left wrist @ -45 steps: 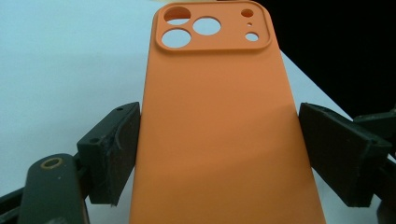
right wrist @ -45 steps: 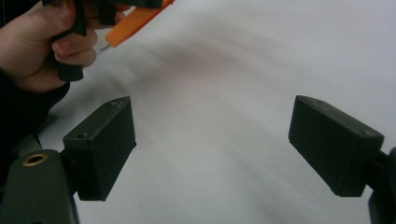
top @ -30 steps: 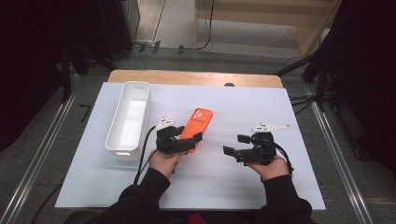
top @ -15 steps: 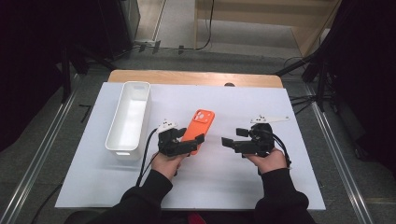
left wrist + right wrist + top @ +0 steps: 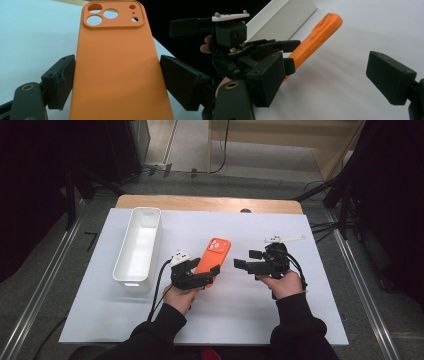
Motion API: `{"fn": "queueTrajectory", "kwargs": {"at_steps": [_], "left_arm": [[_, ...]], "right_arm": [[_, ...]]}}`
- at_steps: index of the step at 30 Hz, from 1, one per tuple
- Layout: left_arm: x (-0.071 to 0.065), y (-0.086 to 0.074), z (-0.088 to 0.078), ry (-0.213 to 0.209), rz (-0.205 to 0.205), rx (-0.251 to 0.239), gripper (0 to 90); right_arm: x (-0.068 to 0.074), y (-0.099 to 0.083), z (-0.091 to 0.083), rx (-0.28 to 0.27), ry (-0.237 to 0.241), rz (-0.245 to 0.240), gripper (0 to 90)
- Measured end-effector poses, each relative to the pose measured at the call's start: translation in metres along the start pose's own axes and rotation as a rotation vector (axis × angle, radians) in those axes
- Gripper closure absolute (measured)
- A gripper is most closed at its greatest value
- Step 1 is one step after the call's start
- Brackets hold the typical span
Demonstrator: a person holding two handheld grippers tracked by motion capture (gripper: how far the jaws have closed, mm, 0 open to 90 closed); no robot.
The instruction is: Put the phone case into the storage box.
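In the high view, the left tongs [image 5: 200, 276] are pinching an orange case [image 5: 214, 252] by its near end over the white bench [image 5: 310, 310], just right of a white bin [image 5: 137, 247]; the right tongs [image 5: 247, 265] are hovering spread beside it, apart.

In the left gripper view, both jaws are pressing the case's [image 5: 117, 67] long edges.

In the right gripper view, the case [image 5: 317, 47] is tilting up off the bench, and the right tongs [image 5: 332, 82] are gaping with nothing between them.

White bin [image 5: 138, 247] blocks left; bare table [image 5: 300, 305] right
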State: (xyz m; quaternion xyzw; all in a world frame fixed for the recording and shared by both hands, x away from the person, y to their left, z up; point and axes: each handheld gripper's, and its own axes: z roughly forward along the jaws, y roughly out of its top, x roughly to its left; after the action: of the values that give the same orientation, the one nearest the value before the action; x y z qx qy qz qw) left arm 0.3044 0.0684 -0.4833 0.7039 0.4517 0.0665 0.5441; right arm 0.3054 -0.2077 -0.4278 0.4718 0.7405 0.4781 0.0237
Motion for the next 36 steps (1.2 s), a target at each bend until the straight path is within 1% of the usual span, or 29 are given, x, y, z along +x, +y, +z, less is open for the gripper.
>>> {"fn": "queueTrajectory", "kwargs": {"at_steps": [7,14,17,23,29,30,31,36], "left_arm": [[0.0,-0.001,0.001,0.004,0.009,-0.003,16.0],[0.0,-0.001,0.001,0.007,0.014,-0.003,16.0],[0.0,-0.001,0.0,0.006,0.015,-0.005,16.0],[-0.002,-0.001,0.001,0.009,0.026,-0.005,16.0],[-0.002,-0.001,0.001,0.011,0.03,-0.006,16.0],[-0.003,-0.002,0.001,0.01,0.031,-0.007,16.0],[-0.003,-0.002,0.001,0.009,0.034,-0.008,16.0],[-0.005,-0.002,0.0,0.016,0.062,-0.014,16.0]], "right_arm": [[-0.004,0.008,0.009,0.012,0.002,0.001,14.2],[-0.009,0.015,0.016,0.035,0.011,0.016,14.3],[-0.011,0.02,0.019,0.036,0.007,0.018,14.3],[-0.015,0.024,0.027,0.049,0.013,0.027,14.3],[-0.018,0.029,0.032,0.05,0.024,0.041,14.3],[-0.019,0.03,0.033,0.054,0.023,0.05,15.9],[-0.019,0.031,0.033,0.057,0.028,0.05,20.3],[-0.021,0.033,0.036,0.071,0.039,0.068,21.3]]}}
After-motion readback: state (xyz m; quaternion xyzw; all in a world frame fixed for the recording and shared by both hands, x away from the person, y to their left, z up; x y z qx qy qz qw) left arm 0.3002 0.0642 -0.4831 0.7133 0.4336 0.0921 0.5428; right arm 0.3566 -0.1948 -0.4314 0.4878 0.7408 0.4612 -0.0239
